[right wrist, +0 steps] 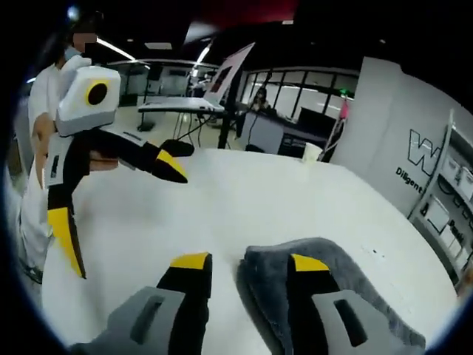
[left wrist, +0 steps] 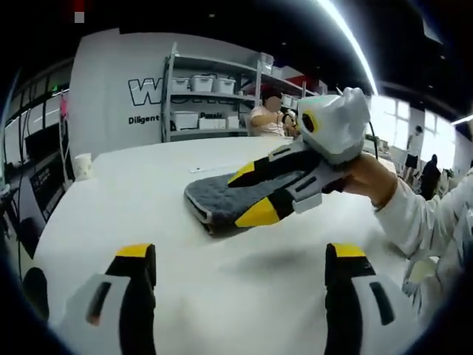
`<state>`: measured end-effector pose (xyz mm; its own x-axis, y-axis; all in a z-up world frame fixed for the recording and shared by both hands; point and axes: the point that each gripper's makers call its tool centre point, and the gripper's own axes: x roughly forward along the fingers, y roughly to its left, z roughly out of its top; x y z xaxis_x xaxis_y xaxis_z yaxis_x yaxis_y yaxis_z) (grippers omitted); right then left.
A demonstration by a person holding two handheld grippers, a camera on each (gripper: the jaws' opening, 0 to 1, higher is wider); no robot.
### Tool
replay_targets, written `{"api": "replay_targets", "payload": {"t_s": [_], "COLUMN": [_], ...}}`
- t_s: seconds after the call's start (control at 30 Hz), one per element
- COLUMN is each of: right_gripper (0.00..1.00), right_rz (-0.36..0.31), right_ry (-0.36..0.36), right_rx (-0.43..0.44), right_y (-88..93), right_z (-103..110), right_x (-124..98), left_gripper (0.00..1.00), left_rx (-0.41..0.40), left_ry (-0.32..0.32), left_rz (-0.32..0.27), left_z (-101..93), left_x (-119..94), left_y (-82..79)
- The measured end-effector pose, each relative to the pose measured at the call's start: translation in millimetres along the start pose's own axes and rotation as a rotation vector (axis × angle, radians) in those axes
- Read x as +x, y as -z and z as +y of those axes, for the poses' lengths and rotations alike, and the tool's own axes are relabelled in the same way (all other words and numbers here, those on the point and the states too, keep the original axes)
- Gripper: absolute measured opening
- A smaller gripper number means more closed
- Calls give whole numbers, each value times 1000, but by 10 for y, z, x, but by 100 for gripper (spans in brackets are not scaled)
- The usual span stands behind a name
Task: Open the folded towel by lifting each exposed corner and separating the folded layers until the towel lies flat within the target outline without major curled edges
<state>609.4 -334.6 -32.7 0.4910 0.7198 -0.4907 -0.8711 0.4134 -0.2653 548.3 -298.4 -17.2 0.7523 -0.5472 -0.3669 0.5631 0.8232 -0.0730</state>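
Note:
A grey folded towel [left wrist: 211, 198] lies on the white table [left wrist: 140, 207]. In the left gripper view my right gripper [left wrist: 250, 194] reaches in from the right, held by a hand [left wrist: 369, 177], its yellow-tipped jaws open above and around the towel's near edge. My left gripper [left wrist: 240, 255] hovers open over bare table, short of the towel. In the right gripper view my right gripper [right wrist: 250, 262] stands open; the towel [right wrist: 362, 270] lies under its right jaw and its corner sits between the jaws. The left gripper [right wrist: 122, 214] hangs open at the left, above the table [right wrist: 259, 192].
Metal shelves with white bins [left wrist: 207, 103] and a seated person [left wrist: 262, 118] stand beyond the table's far edge. A white cup [left wrist: 83, 164] sits near the table's far left corner, also the cup [right wrist: 312, 151]. A desk with a laptop [right wrist: 222, 74] stands behind.

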Motion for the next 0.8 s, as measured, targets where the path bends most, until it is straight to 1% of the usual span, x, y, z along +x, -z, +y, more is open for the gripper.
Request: {"api": "replay_targets", "payload": {"t_s": [0.07, 0.13, 0.17, 0.23, 0.3, 0.4, 0.43, 0.47, 0.5, 0.57, 0.63, 0.7, 0.8], "right_gripper": [32, 26, 22, 17, 17, 15, 12, 4, 0, 0, 0, 0, 0], "right_rz": [12, 22, 27, 42, 58, 89, 92, 89, 87, 86, 73, 40, 7], "right_ry": [15, 23, 29, 23, 18, 44, 51, 64, 68, 68, 67, 71, 72], "right_rx": [-5, -8, -9, -19, -25, -44, -44, -46, -57, -59, -40, 9, 46], "right_y": [18, 45, 59, 100, 145, 237, 253, 269, 276, 279, 264, 222, 180], "right_z": [-12, -28, -40, -20, 2, -40, -58, -86, -102, -104, -109, -137, -183], "right_x": [59, 134, 161, 235, 283, 337, 349, 360, 368, 375, 366, 341, 287], "left_gripper": [92, 92, 92, 92, 92, 92, 92, 92, 92, 91, 91, 91, 90], "left_rx": [9, 13, 13, 12, 5, 5, 3, 3, 1, -1, -1, -1, -7], "left_ry": [-5, -3, -2, 0, -7, -3, -2, -2, 0, 3, 0, -1, -2], "left_rz": [-1, 3, 4, 6, 3, 8, 7, 7, 6, 8, 8, 8, 5], "left_z": [7, 3, 3, 9, 41, 34, 29, 26, 23, 12, 19, 20, 23], "left_x": [0, -3, -3, -4, -3, 0, 2, 3, 6, 7, 7, 4, 0], "left_y": [-11, -6, -4, 0, -2, 17, 20, 21, 22, 32, 34, 36, 39]}}
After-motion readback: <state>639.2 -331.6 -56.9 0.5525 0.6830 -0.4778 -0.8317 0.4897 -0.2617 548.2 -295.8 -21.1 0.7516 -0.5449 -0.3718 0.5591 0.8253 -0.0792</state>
